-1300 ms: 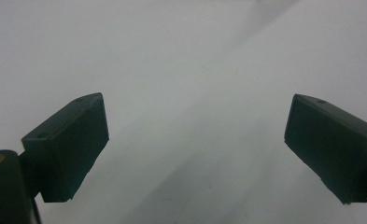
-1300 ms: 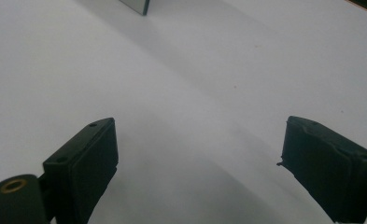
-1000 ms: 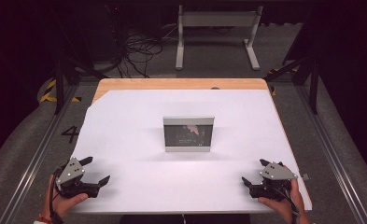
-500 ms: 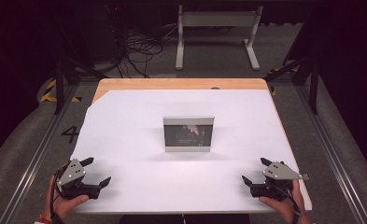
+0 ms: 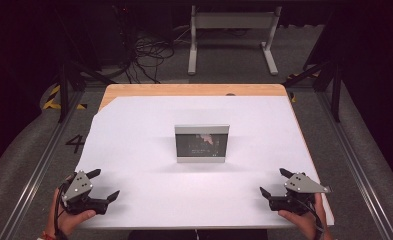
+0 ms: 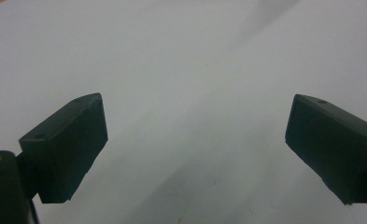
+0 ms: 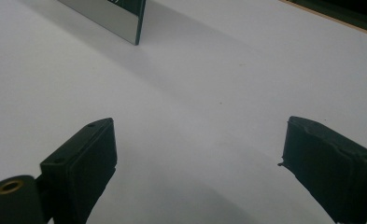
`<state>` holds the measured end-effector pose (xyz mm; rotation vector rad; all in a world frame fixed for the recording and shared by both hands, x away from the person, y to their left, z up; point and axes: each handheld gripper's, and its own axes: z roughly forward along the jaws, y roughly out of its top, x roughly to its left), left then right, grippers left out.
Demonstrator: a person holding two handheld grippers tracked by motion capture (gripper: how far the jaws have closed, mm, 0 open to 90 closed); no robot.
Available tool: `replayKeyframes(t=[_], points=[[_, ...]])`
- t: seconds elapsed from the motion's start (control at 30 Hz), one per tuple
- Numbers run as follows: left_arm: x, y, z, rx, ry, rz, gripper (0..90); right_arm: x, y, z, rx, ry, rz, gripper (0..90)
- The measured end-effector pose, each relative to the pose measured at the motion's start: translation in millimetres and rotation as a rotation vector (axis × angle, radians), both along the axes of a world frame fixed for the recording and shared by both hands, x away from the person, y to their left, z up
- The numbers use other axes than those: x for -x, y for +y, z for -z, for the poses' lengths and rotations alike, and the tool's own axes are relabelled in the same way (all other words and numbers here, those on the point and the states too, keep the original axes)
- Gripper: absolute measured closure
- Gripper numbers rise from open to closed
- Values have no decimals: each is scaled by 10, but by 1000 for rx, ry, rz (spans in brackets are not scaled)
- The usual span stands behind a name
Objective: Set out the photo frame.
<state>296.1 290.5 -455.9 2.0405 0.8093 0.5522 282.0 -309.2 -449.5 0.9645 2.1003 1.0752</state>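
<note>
The white counter (image 5: 149,135) sat in a dark room, and both the left gripper (image 5: 102,184) and right gripper (image 5: 273,182) had slid back toward the near edge, jaws wide open and empty, well apart from the upright picture frame (image 5: 202,143) mid-counter, so no grab yet.

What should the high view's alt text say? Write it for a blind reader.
A silver-framed rectangular picture frame stands mid-table on a white sheet. The left gripper and right gripper, both open, rest near the front corners, apart from it.
</note>
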Motion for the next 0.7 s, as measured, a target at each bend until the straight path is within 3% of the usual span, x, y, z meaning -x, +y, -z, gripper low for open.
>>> replayKeyframes(t=[0.57, 0.7], points=[[-2, -38, 6, -13, -2, 11, 55, 10, -37, -33, -24, -20, 20, 100], [-8, -59, 13, -28, 4, 15, 54, 7, -20, -20, -6, -18, 15, 100]])
